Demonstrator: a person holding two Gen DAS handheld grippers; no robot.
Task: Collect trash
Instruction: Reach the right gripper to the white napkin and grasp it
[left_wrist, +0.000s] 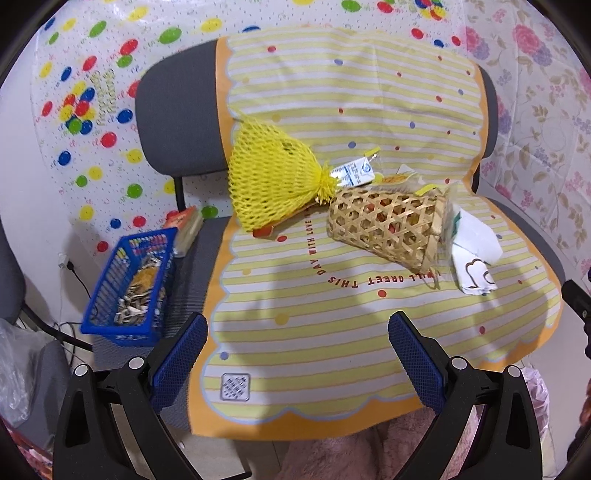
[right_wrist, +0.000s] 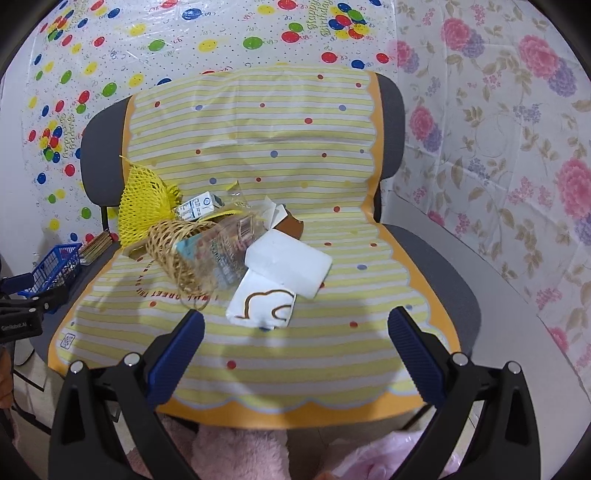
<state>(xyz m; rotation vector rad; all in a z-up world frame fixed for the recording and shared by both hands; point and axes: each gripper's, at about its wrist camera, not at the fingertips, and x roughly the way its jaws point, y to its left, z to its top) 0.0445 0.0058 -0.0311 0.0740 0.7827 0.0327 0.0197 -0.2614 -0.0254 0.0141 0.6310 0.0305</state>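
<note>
Where the chair's seat meets its backrest, a small heap of trash lies on a yellow-and-white striped cloth (left_wrist: 332, 332) draped over a grey office chair (left_wrist: 173, 110). In the left wrist view the heap sits at the middle of the frame: a woven bamboo basket (left_wrist: 388, 225) lies tipped on its side with its open mouth toward the right, and a bunched yellow foam net (left_wrist: 269, 177) touches its left end. A small white and blue carton (left_wrist: 352, 173) rests just above the basket, beside the net's gathered tip. Clear plastic wrapping and white folded paper with a brown outline drawing (left_wrist: 474, 266) spill from the basket's mouth at the right.

In the right wrist view the same heap is left of centre, with a white rectangular packet (right_wrist: 291, 264) lying over the drawn paper, and a torn brown and white card piece (right_wrist: 286, 221) just above it.

At the lower left of the left wrist view, a blue plastic crate (left_wrist: 129, 288) holding scraps stands on the bare part of the seat.

The left tongs (left_wrist: 297, 328) hang wide open and empty over the cloth's near part. The right tongs (right_wrist: 295, 325) are likewise spread wide and hold nothing, just below the drawn paper.
</note>
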